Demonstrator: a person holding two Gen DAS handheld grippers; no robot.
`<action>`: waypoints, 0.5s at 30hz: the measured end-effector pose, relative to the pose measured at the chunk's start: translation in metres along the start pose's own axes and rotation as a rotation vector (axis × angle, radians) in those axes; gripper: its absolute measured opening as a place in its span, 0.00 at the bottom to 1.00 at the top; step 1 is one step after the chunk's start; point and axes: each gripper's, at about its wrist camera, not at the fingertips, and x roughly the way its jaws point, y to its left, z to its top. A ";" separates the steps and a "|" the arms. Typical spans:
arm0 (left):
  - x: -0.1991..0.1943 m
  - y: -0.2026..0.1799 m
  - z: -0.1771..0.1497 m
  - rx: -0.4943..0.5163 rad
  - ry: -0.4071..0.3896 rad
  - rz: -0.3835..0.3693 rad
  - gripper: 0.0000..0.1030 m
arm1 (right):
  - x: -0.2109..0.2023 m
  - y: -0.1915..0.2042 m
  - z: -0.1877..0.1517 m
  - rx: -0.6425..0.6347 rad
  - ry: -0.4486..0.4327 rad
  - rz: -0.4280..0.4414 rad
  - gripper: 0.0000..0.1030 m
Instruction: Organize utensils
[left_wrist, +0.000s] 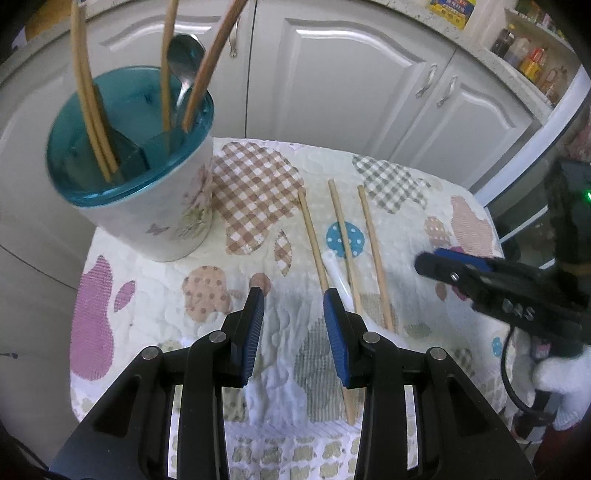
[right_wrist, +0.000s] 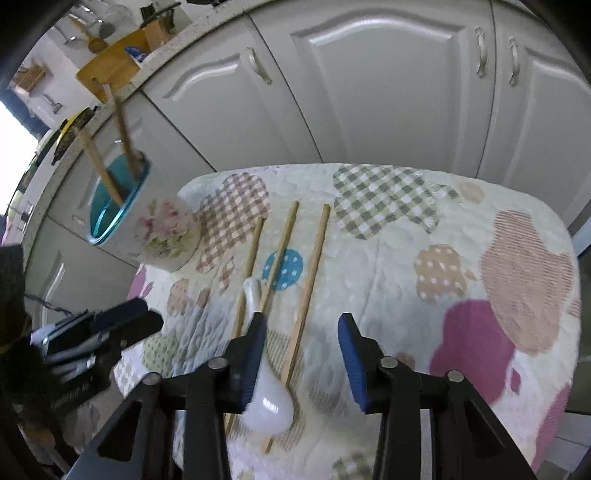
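A patchwork quilt (left_wrist: 280, 206) covers the worktop before white cupboard doors (left_wrist: 354, 85); three chopsticks (right_wrist: 312, 273) and a white spoon (right_wrist: 267, 402) lie near the teal-rimmed holder (left_wrist: 147, 206). Left tool (left_wrist: 293, 299) and right tool (right_wrist: 303, 321) hover released, hiding the chopsticks' lower ends

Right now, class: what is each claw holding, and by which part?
Nothing. The left claw and right claw are both open above the chopsticks and white spoon.
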 end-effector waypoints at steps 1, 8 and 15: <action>0.004 0.000 0.002 -0.006 0.003 0.000 0.31 | 0.005 0.000 0.005 0.001 0.006 -0.002 0.32; 0.034 -0.002 0.026 -0.034 0.028 0.025 0.31 | 0.053 -0.002 0.042 -0.024 0.054 -0.034 0.29; 0.070 -0.008 0.052 -0.045 0.051 0.054 0.31 | 0.068 -0.013 0.052 -0.090 0.101 -0.056 0.08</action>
